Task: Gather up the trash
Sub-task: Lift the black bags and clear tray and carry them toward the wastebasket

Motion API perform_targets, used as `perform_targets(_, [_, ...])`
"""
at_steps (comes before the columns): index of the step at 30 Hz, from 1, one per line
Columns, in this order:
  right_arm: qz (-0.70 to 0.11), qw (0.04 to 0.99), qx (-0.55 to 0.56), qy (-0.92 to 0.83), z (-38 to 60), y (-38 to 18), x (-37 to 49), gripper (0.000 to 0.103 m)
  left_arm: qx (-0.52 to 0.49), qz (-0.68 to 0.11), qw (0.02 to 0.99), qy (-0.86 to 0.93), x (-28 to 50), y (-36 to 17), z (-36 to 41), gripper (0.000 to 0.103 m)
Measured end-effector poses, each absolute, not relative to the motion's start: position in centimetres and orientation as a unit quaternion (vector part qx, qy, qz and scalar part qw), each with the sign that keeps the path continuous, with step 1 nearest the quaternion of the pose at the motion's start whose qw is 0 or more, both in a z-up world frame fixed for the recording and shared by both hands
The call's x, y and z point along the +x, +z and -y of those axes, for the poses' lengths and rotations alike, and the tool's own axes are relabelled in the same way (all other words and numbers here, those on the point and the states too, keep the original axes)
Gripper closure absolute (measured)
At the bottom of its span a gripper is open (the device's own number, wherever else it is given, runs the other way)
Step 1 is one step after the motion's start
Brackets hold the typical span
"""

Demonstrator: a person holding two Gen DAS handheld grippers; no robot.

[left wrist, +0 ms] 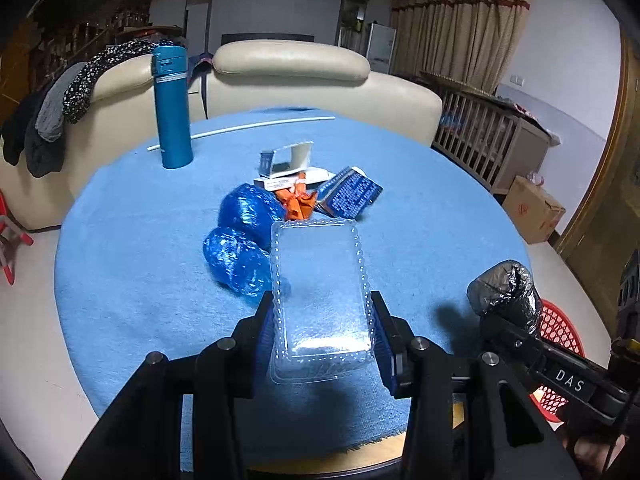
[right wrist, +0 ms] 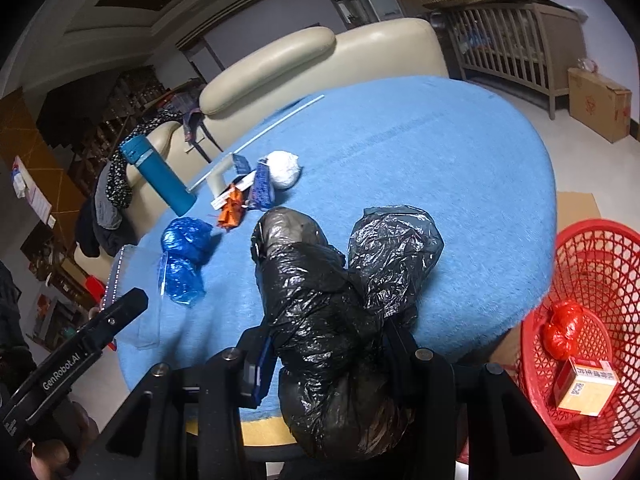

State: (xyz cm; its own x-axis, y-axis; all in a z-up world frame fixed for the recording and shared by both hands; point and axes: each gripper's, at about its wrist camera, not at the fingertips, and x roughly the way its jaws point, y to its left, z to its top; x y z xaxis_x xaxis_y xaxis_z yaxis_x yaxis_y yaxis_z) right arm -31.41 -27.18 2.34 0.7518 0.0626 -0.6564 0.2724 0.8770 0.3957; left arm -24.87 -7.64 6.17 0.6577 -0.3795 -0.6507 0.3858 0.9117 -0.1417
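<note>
On the blue cloth of the round table [left wrist: 120, 240], a teal flask [left wrist: 172, 108] stood upright at about ten o'clock. Two crumpled blue bags [left wrist: 240, 240] lay near the middle, just beside a clear plastic tray [left wrist: 320, 292]. The left gripper [left wrist: 324, 320] had its jaws pressed against both long sides of that tray, holding it above the cloth. Behind it, toward twelve o'clock, sat an orange wrapper [left wrist: 298, 202], an open white box [left wrist: 286, 160] and a blue carton [left wrist: 350, 196]. The right gripper [right wrist: 332, 332] was clamped on a black bag [right wrist: 320, 304]; its fingers were mostly buried in the plastic, so the grip looked firm but partly hidden. At four o'clock, off the table, stood a red basket [right wrist: 592, 288].
</note>
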Motion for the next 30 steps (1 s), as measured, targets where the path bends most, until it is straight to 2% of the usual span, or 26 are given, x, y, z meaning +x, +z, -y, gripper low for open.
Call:
perform_targets(8, [-0.349, 0.904, 0.241, -0.053, 27.0, 2.1, -31.6, 0.057, 0.008, -0.362, 0.907, -0.214, -24.8, 5.6, 8.1, 0.057])
perform_targets(20, [-0.339, 0.917, 0.207, -0.029, 24.0, 4.3, -30.8, 0.057, -0.022, -0.32, 0.924, -0.209, -25.7, 8.5, 5.8, 0.057])
perform_targets(30, [-0.327, 0.916, 0.224, -0.053, 26.0, 4.0, -31.9, 0.057, -0.024, -0.33, 0.913, -0.238, -25.0, 8.0, 6.4, 0.057])
